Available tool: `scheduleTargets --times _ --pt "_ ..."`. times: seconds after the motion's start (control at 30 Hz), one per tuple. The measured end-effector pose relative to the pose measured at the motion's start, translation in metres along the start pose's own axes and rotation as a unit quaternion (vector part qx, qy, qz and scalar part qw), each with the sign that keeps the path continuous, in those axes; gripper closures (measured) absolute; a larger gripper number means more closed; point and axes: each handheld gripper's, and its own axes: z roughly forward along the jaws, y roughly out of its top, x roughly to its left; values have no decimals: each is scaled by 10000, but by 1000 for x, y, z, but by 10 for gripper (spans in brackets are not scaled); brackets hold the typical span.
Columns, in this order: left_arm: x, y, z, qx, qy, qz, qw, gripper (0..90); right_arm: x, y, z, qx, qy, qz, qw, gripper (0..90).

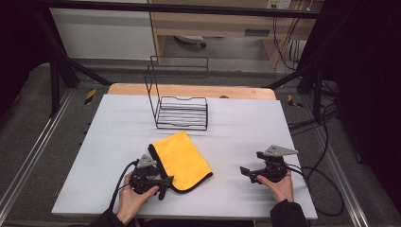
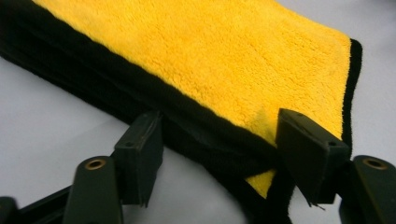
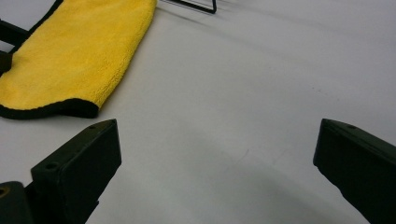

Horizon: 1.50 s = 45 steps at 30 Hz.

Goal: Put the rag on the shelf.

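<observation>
Nearest to me, my left tongs [image 1: 162, 181] sit at the near corner of the folded yellow cloth [image 1: 182, 158], their jaws partly spread and straddling its black-trimmed edge. In the left gripper view the cloth [image 2: 224, 60] lies between the jaws, one pad [image 2: 306, 151] resting on the fleece, the other [image 2: 140, 154] clear of the hem on bare desk [image 2: 42, 116], so nothing is pinched yet. My right tongs [image 1: 246, 174] hover well apart to the right, jaws spread wide over empty surface, the cloth [image 3: 74, 56] off to their left. I judge the left hand far the nearer for a grab. Lying flat on the white desk [image 1: 246, 123], the cloth runs its long axis away from me and leftward, toward the black wire rack [image 1: 182, 111] standing beyond it at the far side.
</observation>
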Motion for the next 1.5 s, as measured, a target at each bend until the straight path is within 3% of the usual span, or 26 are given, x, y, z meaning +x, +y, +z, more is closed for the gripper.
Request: scheduleTargets --times 0.3,0.53,0.67,0.73,0.87,1.1,1.17,1.33,1.43,1.5 --pt "-7 -1 2 70 135 106 9998 428 4 3 3 10 37 -37 10000 18" --pt "-11 2 4 159 222 166 9995 533 19 11 14 98 179 -72 9998 29" --pt "-10 3 4 217 111 137 9996 598 26 14 20 134 223 -149 9996 39" --pt "-9 4 4 241 13 102 9997 680 34 18 27 195 233 -160 9994 50" --pt "-8 5 5 277 -106 13 9996 727 45 22 38 238 302 -185 9991 72" --pt "-8 5 4 263 -155 43 9995 758 55 26 54 336 342 -190 9987 96" --pt "-8 6 4 267 -168 79 9995 761 60 27 61 334 388 -101 9986 140" --pt "-6 7 4 293 -202 119 9993 763 70 28 72 426 322 -188 9984 191" --pt "-5 7 3 306 -223 121 9992 763 81 29 85 565 388 -372 9970 341" --pt "-5 7 3 305 -234 112 9992 763 84 30 88 607 400 -443 9964 363"
